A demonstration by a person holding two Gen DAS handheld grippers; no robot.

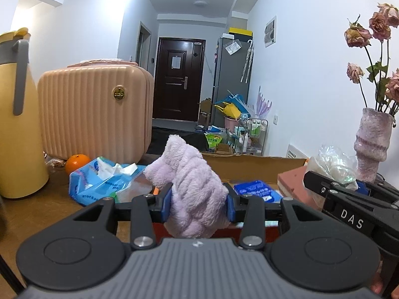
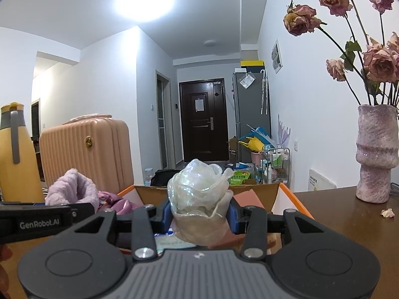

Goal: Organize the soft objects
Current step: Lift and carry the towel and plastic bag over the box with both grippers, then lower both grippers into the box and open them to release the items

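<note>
My left gripper (image 1: 199,205) is shut on a fluffy lilac cloth (image 1: 189,184) and holds it above the near edge of an open cardboard box (image 1: 249,163). My right gripper (image 2: 199,214) is shut on a crumpled iridescent clear plastic wrap (image 2: 199,194) over the same box (image 2: 276,191). The wrap and right gripper show at the right of the left wrist view (image 1: 334,167). The lilac cloth shows at the left of the right wrist view (image 2: 72,186). The box holds a pink block (image 2: 249,198) and a blue packet (image 1: 254,189).
A blue tissue pack (image 1: 104,182), an orange (image 1: 77,162), a pink ribbed suitcase (image 1: 94,109) and a yellow jug (image 1: 17,114) stand at the left. A lilac vase of dried roses (image 2: 376,157) stands at the right on the brown table (image 2: 349,224). A purple garment (image 2: 114,200) lies beside the box.
</note>
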